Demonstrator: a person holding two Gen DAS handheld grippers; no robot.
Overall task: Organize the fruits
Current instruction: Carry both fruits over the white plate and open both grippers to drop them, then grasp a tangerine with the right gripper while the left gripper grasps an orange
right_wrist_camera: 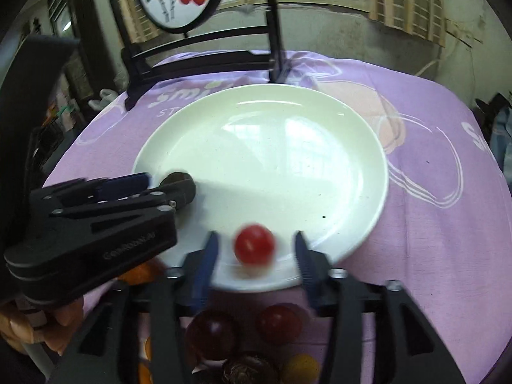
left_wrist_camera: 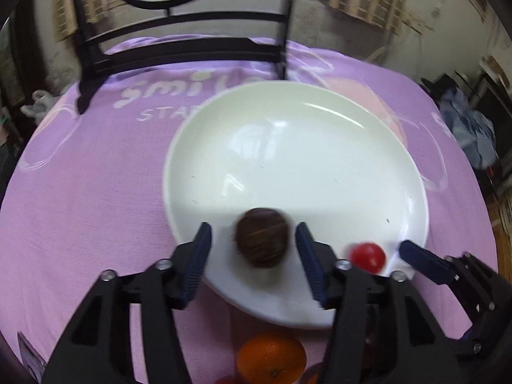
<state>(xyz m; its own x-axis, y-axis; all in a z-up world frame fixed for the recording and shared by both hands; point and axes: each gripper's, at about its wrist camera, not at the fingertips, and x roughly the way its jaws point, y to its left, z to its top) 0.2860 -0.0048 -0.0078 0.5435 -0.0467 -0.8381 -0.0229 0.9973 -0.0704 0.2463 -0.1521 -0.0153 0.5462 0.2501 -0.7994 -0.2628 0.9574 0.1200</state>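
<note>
Left gripper point(left_wrist_camera: 252, 246) stands open around the brown fruit point(left_wrist_camera: 260, 236), pads clear; right gripper point(right_wrist_camera: 254, 249) likewise around the red tomato point(right_wrist_camera: 254, 244). Both fruits lie at the near edge of the white plate point(left_wrist_camera: 304, 147). Withdraw your grippers straight back without nudging either fruit.

A dark brown round fruit point(left_wrist_camera: 260, 238) and a red cherry tomato point(left_wrist_camera: 367, 256) lie apart on the white plate's point(left_wrist_camera: 304, 147) near edge.

I saw a dark brown streaked fruit point(left_wrist_camera: 260, 237) between my blue pads point(left_wrist_camera: 199, 257), on a white plate point(left_wrist_camera: 320, 160) over lilac cloth point(left_wrist_camera: 89, 198).
</note>
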